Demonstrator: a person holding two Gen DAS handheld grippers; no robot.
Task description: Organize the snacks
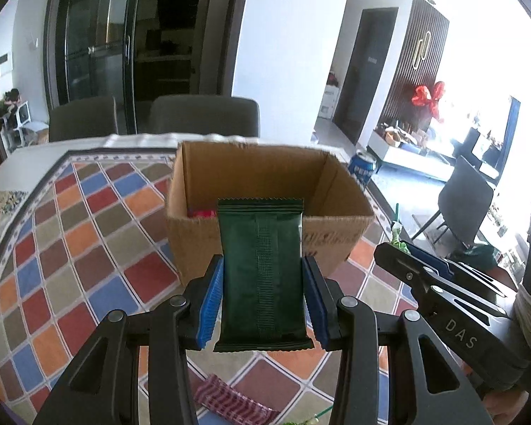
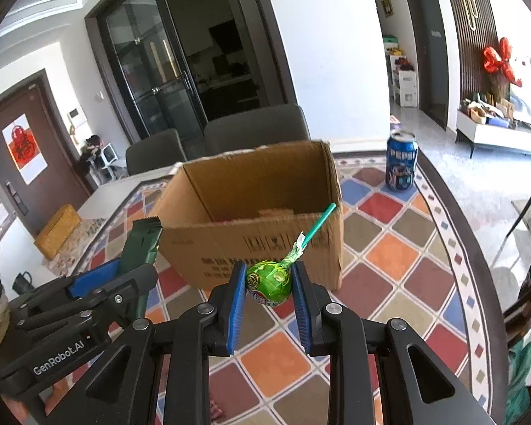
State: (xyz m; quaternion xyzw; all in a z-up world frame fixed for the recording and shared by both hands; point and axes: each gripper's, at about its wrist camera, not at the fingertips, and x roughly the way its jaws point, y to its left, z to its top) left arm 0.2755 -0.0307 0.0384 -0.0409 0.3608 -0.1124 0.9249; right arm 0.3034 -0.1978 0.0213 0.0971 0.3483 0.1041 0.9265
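Note:
My left gripper (image 1: pixel 263 285) is shut on a dark green snack packet (image 1: pixel 262 269), held upright just in front of an open cardboard box (image 1: pixel 322 241). Something red (image 1: pixel 203 213) lies inside the box. My right gripper (image 2: pixel 269 283) is shut on a green wrapped lollipop (image 2: pixel 270 281); its teal stick (image 2: pixel 318 225) points up toward the box (image 2: pixel 265 244). In the right wrist view the left gripper (image 2: pixel 102 279) with the green packet (image 2: pixel 141 244) is at the left. In the left wrist view the right gripper (image 1: pixel 439 279) is at the right.
The box stands on a table under a cloth of coloured diamonds (image 2: pixel 389 258). A blue Pepsi can (image 2: pixel 401 164) stands to the right behind the box. A red striped packet (image 1: pixel 233 400) lies on the cloth below my left gripper. Two grey chairs (image 1: pixel 203 115) stand behind the table.

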